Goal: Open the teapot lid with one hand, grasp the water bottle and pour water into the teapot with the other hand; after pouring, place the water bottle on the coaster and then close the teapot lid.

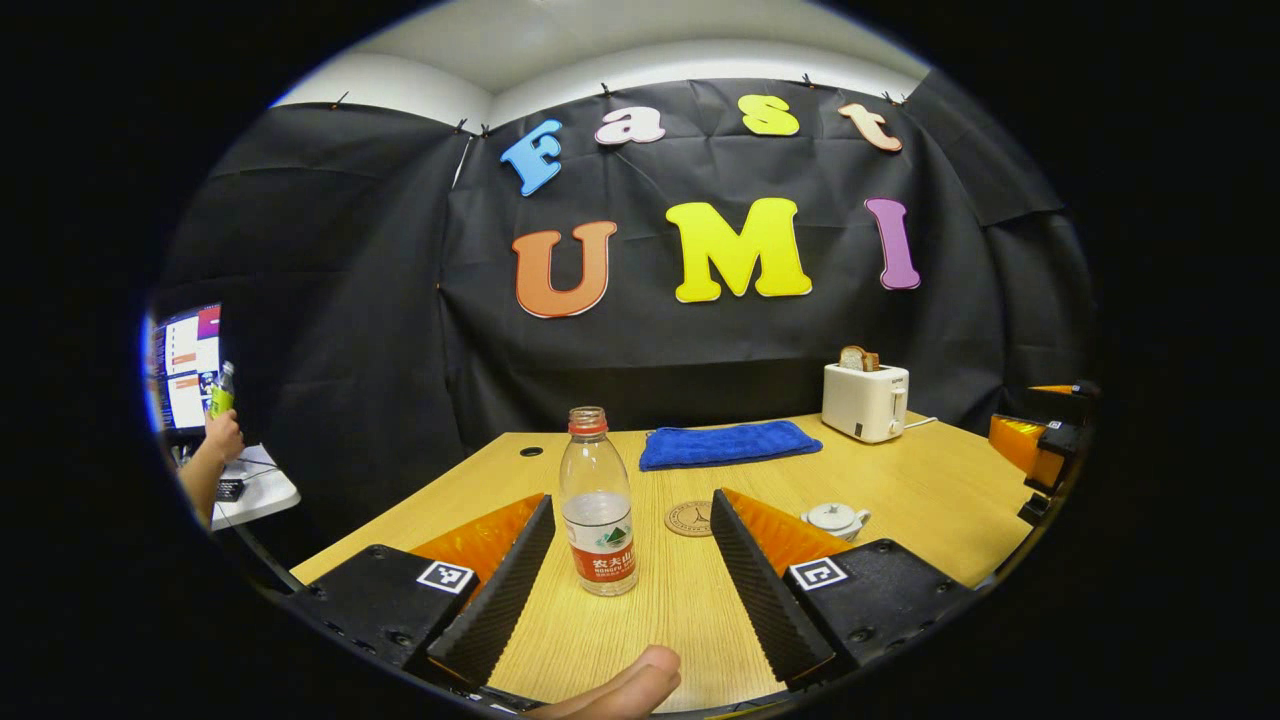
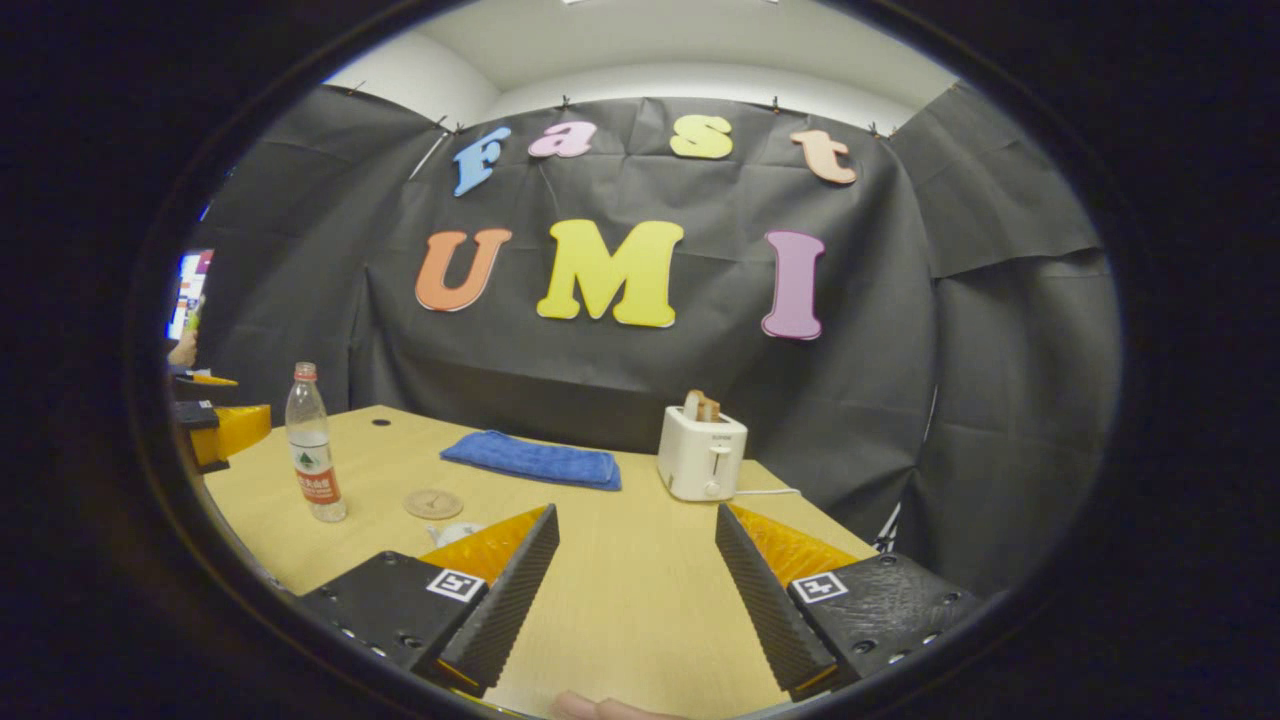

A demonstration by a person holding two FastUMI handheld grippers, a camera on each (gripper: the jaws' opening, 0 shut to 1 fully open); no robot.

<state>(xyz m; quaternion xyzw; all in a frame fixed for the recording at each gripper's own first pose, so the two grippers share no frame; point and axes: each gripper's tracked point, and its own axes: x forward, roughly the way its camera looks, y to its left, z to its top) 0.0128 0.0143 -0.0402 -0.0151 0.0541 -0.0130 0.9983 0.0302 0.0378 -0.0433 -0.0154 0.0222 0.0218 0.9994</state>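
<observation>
My left gripper (image 1: 630, 570) holds its jaws wide apart; the clear plastic water bottle with a red cap (image 1: 598, 505) stands upright between them on the light wooden tabletop (image 1: 930, 490), untouched. Beyond the jaws lie the round wooden coaster (image 1: 688, 518) and, further right, the small white lidded teapot (image 1: 836, 518). My right gripper (image 2: 637, 590) also gapes over bare tabletop, the teapot peeking past its left jaw.

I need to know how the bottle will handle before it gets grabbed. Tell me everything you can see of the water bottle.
The water bottle is clear plastic with a red cap, still on, and a red-and-white label band low on its body. It looks only partly filled. It stands upright on the wooden table, touching nothing else, between the spread fingers of the left hand-held gripper, which is open. The round coaster lies just behind it to the right.
</observation>
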